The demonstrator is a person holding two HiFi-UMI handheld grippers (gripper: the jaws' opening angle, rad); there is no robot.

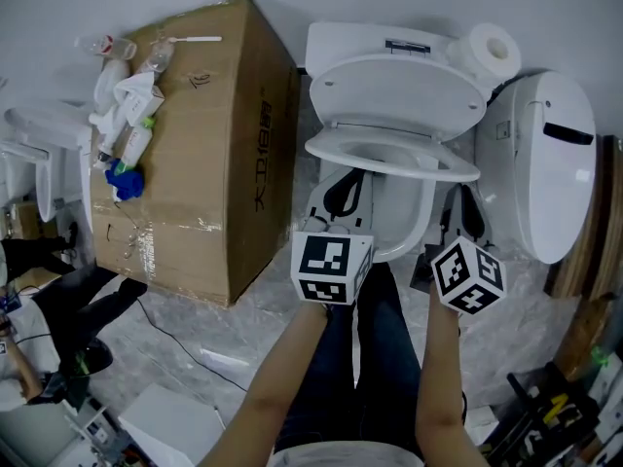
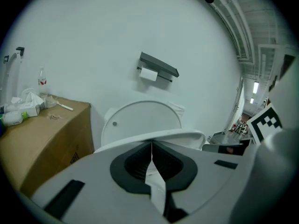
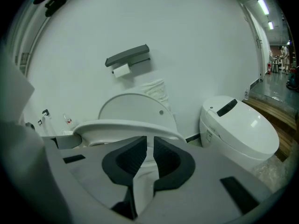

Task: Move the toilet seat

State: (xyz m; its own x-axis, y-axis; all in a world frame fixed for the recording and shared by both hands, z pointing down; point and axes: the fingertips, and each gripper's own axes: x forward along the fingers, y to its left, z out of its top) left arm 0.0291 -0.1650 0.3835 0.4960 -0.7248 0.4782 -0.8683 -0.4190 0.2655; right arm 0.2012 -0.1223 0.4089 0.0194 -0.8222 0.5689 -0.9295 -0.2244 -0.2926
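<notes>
A white toilet stands against the wall with its lid [image 1: 399, 90] upright. The seat ring [image 1: 409, 163] hangs partly raised, tilted above the bowl [image 1: 404, 217]. My left gripper [image 1: 346, 178] is shut with nothing between its pads, and its tips sit just under the seat's front rim [image 2: 159, 135]. My right gripper [image 1: 462, 202] reaches under the seat's right front edge [image 3: 121, 126]. Its jaws [image 3: 150, 141] stand a narrow slit apart, with only the bowl showing through. Whether either gripper touches the seat's underside is hidden.
A large cardboard box [image 1: 195, 154] stands left of the toilet, with bottles and tissue [image 1: 122, 100] on top. A second, closed toilet [image 1: 550, 163] stands to the right. A paper roll [image 1: 492, 47] sits on the tank. The person's legs are below the grippers.
</notes>
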